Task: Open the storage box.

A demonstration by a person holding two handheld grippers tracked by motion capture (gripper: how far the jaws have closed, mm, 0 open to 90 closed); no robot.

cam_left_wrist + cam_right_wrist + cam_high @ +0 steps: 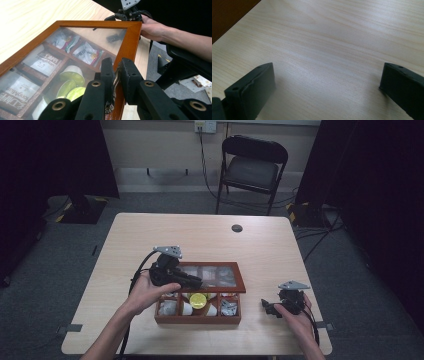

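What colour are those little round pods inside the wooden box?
The pods are yellow-green with pale rims, seen best in the left gripper view through the box's glass lid.

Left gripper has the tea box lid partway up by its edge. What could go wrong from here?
1. The left gripper pinches only the thin frame of the glass-paned lid; a slip could drop it shut.
2. The right gripper rests open on the table, off the box, so lifting may drag or tip the box.

Black two-jaw grippers (192,281) with brass-ringed screw holes, grey three-cornered top plates, trailing black cables
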